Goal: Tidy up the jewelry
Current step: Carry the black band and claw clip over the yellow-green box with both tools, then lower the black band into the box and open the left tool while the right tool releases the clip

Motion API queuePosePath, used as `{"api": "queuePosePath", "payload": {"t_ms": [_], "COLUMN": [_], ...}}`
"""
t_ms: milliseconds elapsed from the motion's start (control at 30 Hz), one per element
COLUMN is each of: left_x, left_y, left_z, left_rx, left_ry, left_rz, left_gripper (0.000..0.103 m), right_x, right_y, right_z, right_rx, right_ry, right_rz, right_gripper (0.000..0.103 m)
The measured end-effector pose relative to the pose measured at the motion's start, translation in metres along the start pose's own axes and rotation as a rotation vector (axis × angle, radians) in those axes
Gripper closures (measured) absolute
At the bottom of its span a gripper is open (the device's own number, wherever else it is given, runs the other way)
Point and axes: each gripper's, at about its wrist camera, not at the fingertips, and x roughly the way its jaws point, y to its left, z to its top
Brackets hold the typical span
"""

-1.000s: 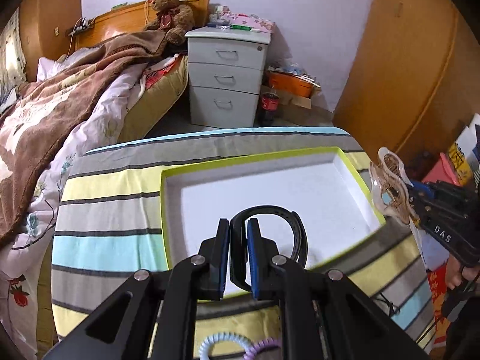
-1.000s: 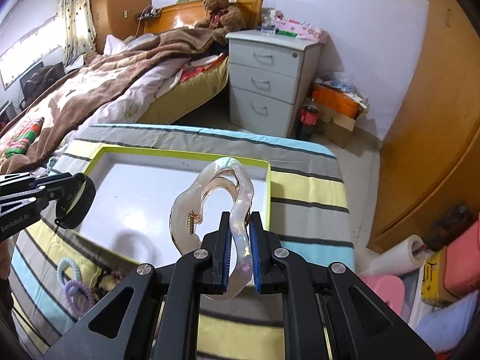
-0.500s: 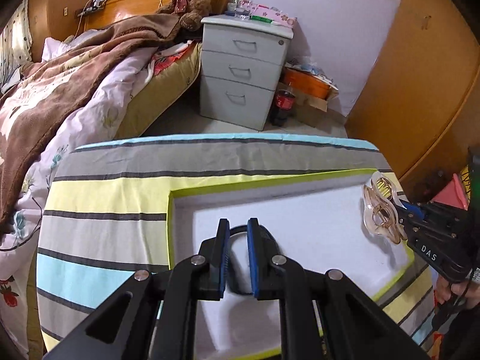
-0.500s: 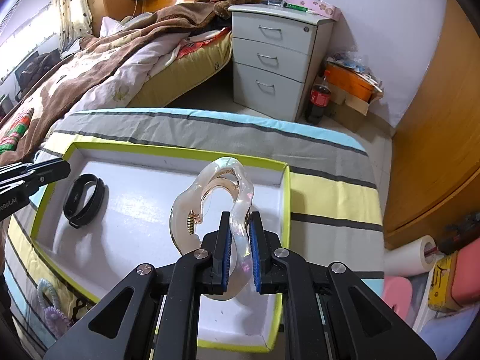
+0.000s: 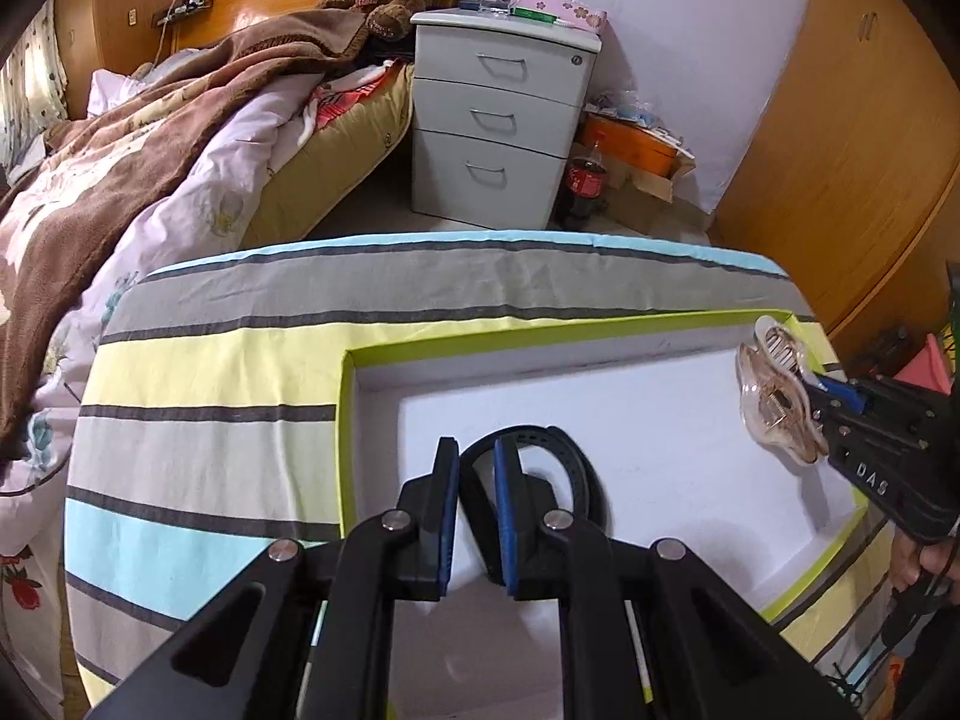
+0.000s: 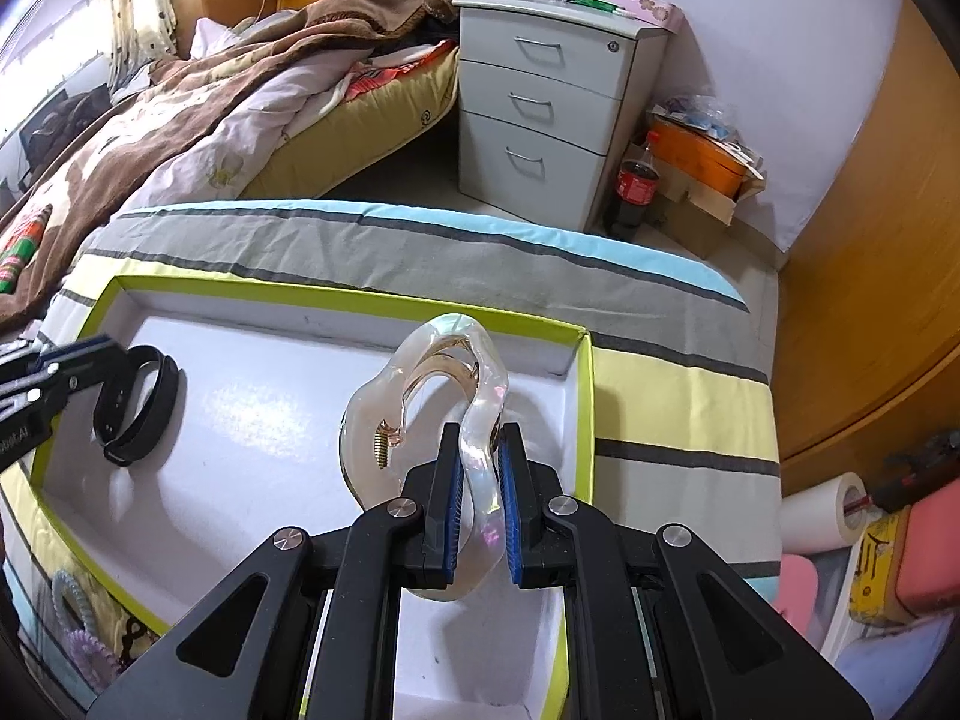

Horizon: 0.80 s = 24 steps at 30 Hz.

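Note:
A white tray with a lime-green rim [image 5: 345, 420] [image 6: 585, 396] lies on the striped tablecloth. My left gripper [image 5: 477, 462] [image 6: 72, 360] is shut on a black wristband [image 5: 570, 468] [image 6: 141, 408], which rests low on the tray floor at its left end. My right gripper [image 6: 480, 456] [image 5: 822, 408] is shut on a clear amber hair claw clip [image 6: 420, 408] [image 5: 774, 402] and holds it above the tray's right part.
Coiled hair ties [image 6: 78, 624] lie on the cloth at the tray's near left corner. The table's far edge [image 5: 480, 237] faces a grey drawer cabinet [image 5: 498, 120], a cola bottle [image 5: 585, 183] and a bed [image 5: 150, 168]. A wooden wardrobe [image 6: 870, 300] stands right.
My left gripper has carried the wristband over the tray and lowered it onto the tray floor. My right gripper has moved the claw clip forward and lower over the tray.

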Motion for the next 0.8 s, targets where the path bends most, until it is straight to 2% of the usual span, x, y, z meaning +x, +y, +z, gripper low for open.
{"api": "queuePosePath", "payload": {"t_ms": [367, 500, 633, 800], "left_x": [0.006, 0.01, 0.015, 0.019], "left_y": [-0.007, -0.01, -0.013, -0.007], "left_z": [-0.009, -0.007, -0.003, 0.005], "left_rx": [0.034, 0.051, 0.066, 0.037], "left_ry": [0.021, 0.022, 0.015, 0.001], "left_rz": [0.052, 0.074, 0.106, 0.127], "left_gripper": [0.083, 0.084, 0.089, 0.089], "right_x": [0.007, 0.008, 0.008, 0.007], "right_y": [0.002, 0.003, 0.004, 0.004], "right_z": [0.004, 0.005, 0.004, 0.001], "right_rx": [-0.011, -0.006, -0.013, -0.014], "right_ry": [0.009, 0.008, 0.0, -0.005], "right_rz": [-0.015, -0.022, -0.032, -0.042], "right_gripper": [0.09, 0.089, 0.089, 0.089]}}
